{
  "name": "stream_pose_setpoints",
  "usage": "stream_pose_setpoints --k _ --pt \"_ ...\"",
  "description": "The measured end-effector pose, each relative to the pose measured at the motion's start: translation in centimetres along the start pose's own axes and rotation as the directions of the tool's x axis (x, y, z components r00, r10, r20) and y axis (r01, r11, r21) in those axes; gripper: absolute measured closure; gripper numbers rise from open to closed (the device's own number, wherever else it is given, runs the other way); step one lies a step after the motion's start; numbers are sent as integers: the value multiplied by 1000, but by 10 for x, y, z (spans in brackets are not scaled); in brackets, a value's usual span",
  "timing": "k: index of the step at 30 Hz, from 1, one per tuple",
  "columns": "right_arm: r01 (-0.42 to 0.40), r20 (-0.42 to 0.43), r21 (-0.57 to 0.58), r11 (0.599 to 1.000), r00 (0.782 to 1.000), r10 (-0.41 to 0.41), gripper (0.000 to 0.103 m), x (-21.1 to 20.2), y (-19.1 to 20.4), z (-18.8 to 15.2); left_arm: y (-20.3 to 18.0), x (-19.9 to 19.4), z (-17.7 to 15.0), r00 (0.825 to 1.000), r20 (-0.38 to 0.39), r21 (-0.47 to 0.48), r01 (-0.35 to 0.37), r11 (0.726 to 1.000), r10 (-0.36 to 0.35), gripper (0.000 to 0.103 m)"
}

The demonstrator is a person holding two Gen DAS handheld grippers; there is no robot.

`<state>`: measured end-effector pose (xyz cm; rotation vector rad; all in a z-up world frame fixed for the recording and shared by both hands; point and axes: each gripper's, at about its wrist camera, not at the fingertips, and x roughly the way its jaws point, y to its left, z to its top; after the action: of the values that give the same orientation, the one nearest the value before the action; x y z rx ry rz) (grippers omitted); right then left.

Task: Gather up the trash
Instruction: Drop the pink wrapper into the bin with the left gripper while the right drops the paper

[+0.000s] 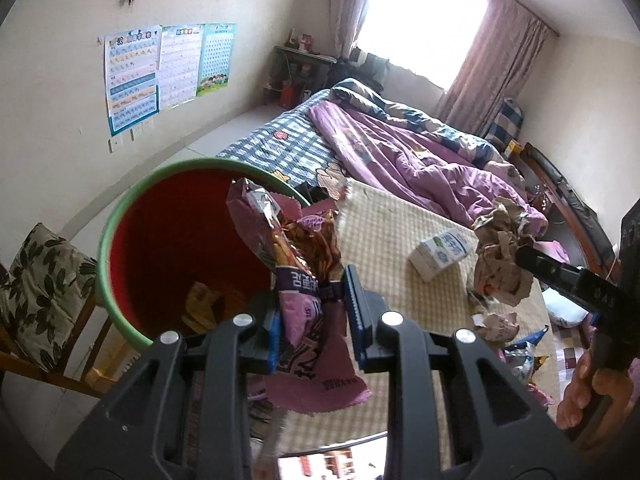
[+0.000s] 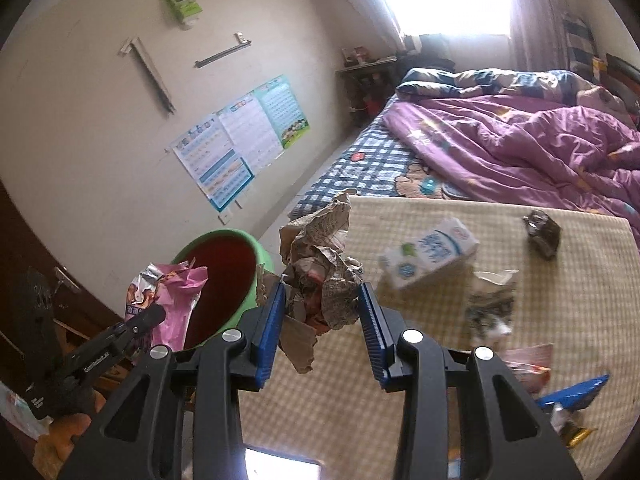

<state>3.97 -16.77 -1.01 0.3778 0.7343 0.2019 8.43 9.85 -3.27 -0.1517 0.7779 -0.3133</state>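
Left tongs are clamped on a purple snack wrapper right at the bin rim, so just shift over the opening and let go. Right tongs are pinching one newspaper wad above the worktop (one milk carton left, plus several scraps).

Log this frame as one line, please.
left gripper: shut on pink snack wrapper, over green bin | right gripper: shut on crumpled newspaper | milk carton still on mat
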Motion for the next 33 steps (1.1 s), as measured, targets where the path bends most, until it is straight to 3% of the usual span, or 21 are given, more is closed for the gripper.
stream_pose_setpoints --k 17,33 --pt "-18 -25 -56 998 1000 16 66 46 80 -5 62 17 14 999 -46 14 12 1000 -12 77" --pt "-61 -125 -96 993 991 49 66 92 130 -21 91 28 10 995 -98 5 4 1000 -3 77"
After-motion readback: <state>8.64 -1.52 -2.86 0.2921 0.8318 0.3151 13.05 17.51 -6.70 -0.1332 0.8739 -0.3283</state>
